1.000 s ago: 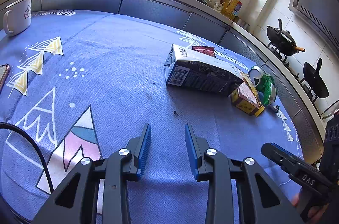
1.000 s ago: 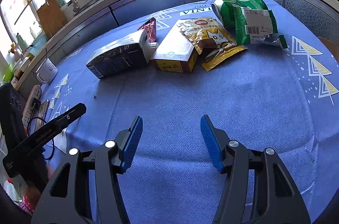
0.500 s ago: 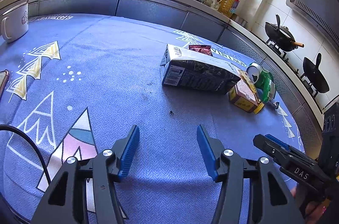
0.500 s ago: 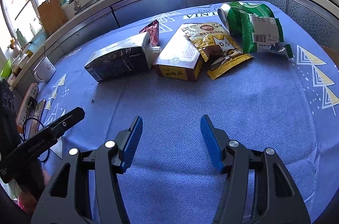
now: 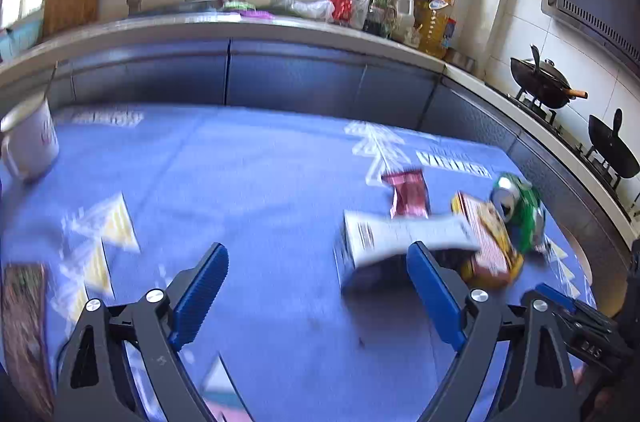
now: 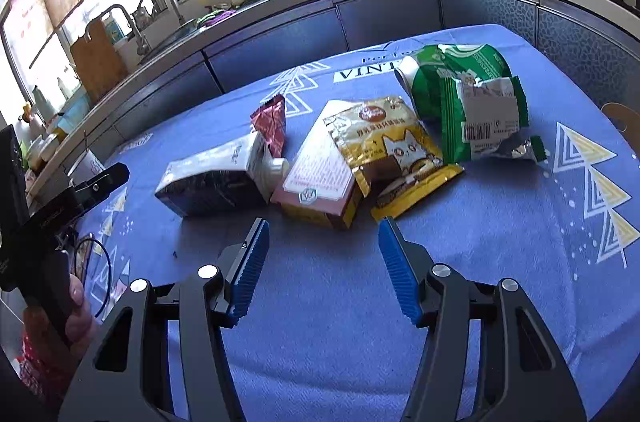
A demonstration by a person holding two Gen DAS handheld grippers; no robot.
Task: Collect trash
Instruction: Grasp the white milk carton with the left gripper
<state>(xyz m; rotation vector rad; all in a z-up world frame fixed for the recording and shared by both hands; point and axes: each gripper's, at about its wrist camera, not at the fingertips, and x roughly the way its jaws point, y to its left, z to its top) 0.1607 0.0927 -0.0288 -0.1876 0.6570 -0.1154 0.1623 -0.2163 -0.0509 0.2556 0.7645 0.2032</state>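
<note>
Trash lies in a cluster on the blue tablecloth (image 6: 500,242). A dark and white carton (image 6: 216,182) lies on its side at the left, a small red wrapper (image 6: 272,126) behind it. A yellow and pink box (image 6: 320,178) sits beside it, a yellow cat-print pouch (image 6: 394,150) on top. A green bag (image 6: 472,102) lies at the right. My right gripper (image 6: 320,258) is open and empty, just short of the box. My left gripper (image 5: 316,286) is wide open and empty, the carton (image 5: 392,242) by its right finger. The left wrist view is blurred.
A white mug (image 5: 30,142) stands at the table's far left and a phone (image 5: 24,322) lies near the left edge. Grey cabinets (image 6: 280,38) and a cluttered counter run behind the table. Black woks (image 5: 540,82) sit on the stove at the right.
My left gripper has opened wider, tilted up and moved closer to the carton. My right gripper has moved forward toward the box, still open.
</note>
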